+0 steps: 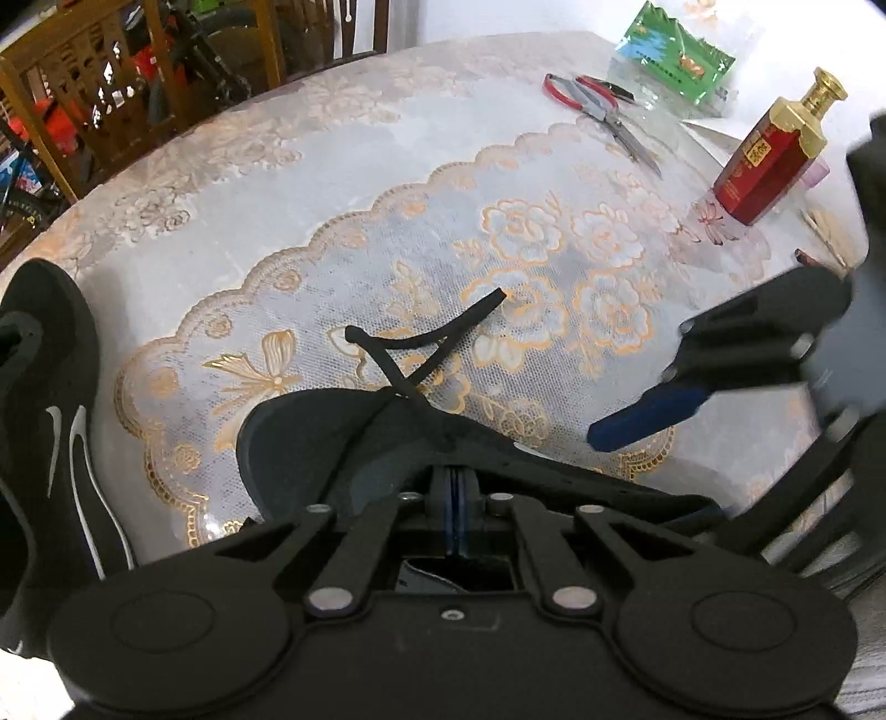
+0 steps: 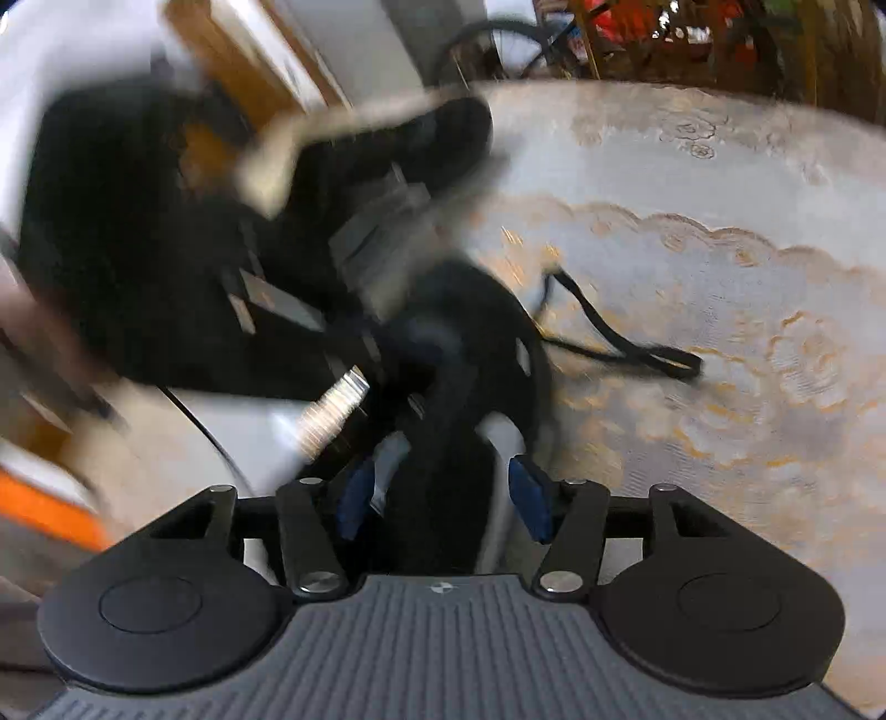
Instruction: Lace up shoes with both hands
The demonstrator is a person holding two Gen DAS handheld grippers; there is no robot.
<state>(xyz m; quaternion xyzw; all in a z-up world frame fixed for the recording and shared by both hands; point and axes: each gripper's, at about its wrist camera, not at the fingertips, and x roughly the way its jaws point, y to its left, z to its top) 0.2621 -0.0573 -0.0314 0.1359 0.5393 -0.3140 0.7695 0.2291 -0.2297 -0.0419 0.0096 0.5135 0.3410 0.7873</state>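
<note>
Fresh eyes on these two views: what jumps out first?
The black shoe sits low in the left wrist view, with the shut left claw at its edge and loose black lace ends crossing on the flowered tablecloth. The red and gold bottle stands far right, past the open right claw, which is badly blurred in its own view.

Scissors (image 1: 606,113), red bottle (image 1: 767,160), green packet (image 1: 678,47) on floral tablecloth (image 1: 332,183).
</note>
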